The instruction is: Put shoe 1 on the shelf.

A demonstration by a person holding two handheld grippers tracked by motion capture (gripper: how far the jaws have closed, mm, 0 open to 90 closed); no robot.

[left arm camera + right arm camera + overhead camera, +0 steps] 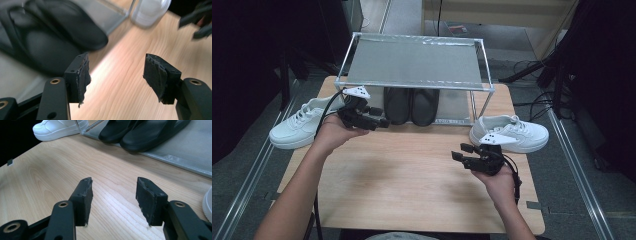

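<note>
My left gripper (379, 121) stood with jaws wide and empty, just beside the black slippers (411, 105) on the rack's lower shelf (459, 107); in its own view they lay at ten o'clock, blurred, probably untouched. My right gripper (460, 151) also gaped empty over bare table (412, 170), the slippers at one o'clock.

Table (412, 175): light wood, centre and lower frame.
Cables (537, 102): dark, on the floor at right of frame.
Rails (579, 175): metal, along both table sides.
Paper (457, 29): on the floor, top centre.
</note>
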